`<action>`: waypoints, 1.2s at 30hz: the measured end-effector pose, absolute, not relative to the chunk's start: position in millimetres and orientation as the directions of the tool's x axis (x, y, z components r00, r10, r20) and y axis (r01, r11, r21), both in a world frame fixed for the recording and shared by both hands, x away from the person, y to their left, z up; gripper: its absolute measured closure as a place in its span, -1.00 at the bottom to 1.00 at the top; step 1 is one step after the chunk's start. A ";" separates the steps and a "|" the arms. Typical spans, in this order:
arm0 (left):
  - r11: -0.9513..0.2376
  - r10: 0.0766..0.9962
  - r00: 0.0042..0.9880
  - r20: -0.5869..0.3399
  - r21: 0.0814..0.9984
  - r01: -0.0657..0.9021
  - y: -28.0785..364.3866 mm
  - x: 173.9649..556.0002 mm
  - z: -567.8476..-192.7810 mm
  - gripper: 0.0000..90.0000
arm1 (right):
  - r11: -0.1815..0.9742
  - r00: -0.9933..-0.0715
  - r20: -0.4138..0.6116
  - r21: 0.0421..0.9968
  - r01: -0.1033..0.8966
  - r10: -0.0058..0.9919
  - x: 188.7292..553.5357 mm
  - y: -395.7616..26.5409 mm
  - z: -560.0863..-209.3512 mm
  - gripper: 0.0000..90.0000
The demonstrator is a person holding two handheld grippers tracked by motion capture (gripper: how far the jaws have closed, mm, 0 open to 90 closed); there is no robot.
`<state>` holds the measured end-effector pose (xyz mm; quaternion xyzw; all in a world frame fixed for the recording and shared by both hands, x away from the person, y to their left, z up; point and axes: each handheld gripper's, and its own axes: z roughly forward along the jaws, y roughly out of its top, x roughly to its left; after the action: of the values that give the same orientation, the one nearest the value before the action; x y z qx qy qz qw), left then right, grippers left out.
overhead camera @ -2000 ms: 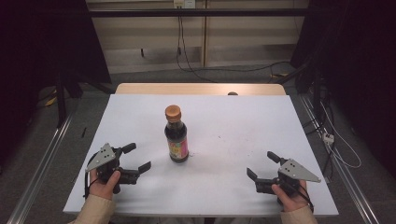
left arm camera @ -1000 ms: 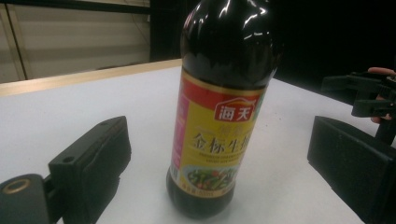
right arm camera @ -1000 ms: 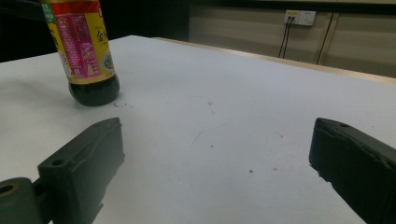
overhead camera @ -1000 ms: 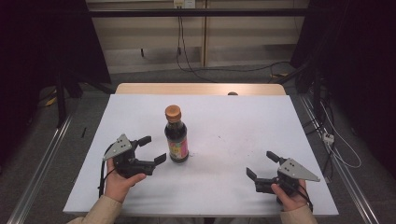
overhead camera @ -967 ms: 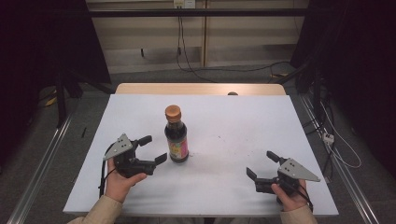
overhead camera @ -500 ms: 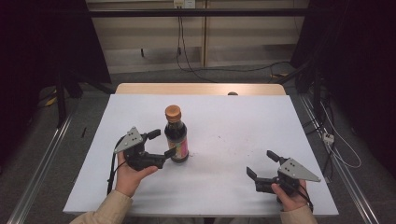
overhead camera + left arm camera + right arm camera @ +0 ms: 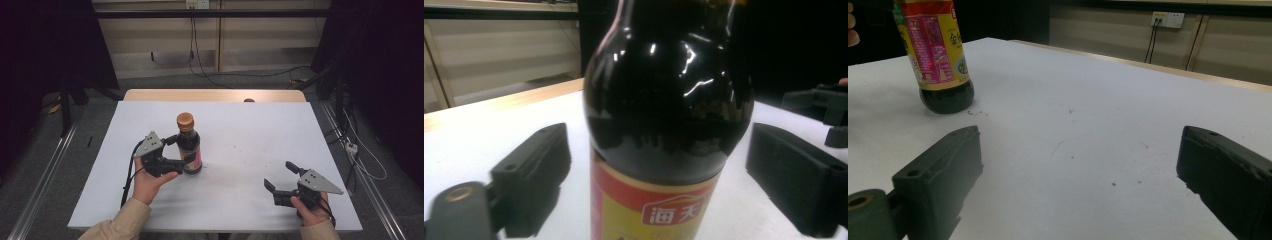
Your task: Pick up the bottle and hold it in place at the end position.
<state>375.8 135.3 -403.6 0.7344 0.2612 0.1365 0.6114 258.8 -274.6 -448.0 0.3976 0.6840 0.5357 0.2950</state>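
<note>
- High view: a dark glass sauce bottle [image 7: 189, 145] with an orange cap and a red-and-yellow label is seen standing upright on the white table top [image 7: 250, 135], a little left of its middle.
- The left gripper [image 7: 181, 150] is placed around the bottle's lower body, one black jaw on each side.
- In the left gripper view, the bottle [image 7: 664, 125] is framed between the spread jaws, and white table is visible in the gap on each side, so no contact is made.
- The right gripper [image 7: 281, 175] is held low near the table's front right corner, well apart from the bottle, with its jaws spread wide and nothing between them.
- In the right gripper view, the bottle [image 7: 940, 60] is seen far off at the upper left, with small dark specks scattered on the white surface.
- A pale wooden edge [image 7: 215, 95] is shown along the table's far side.
- Beyond it, a beige panelled wall [image 7: 160, 35] with hanging cables and a socket is seen, flanked by dark curtains [image 7: 45, 45].
</note>
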 end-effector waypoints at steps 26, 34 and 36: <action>-0.122 0.544 0.833 -0.100 0.973 0.197 114.9 389.5 -407.6 -0.49 | 0.114 -0.513 0.020 0.967 0.228 0.858 258.8 -274.8 -447.5 -0.90; -0.131 0.561 0.823 -0.088 0.972 0.193 110.8 388.5 -405.9 -0.42 | 0.115 -0.514 0.017 0.968 0.225 0.858 258.7 -274.7 -447.3 -0.89; -0.129 0.564 0.821 -0.089 0.973 0.194 110.8 388.2 -405.8 -0.41 | 0.114 -0.514 0.019 0.968 0.224 0.857 258.5 -274.6 -447.1 -0.89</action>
<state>388.2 110.8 -405.8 0.7356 0.2577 0.1524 0.6077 258.5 -274.6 -447.1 0.3946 0.6854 0.5361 0.2951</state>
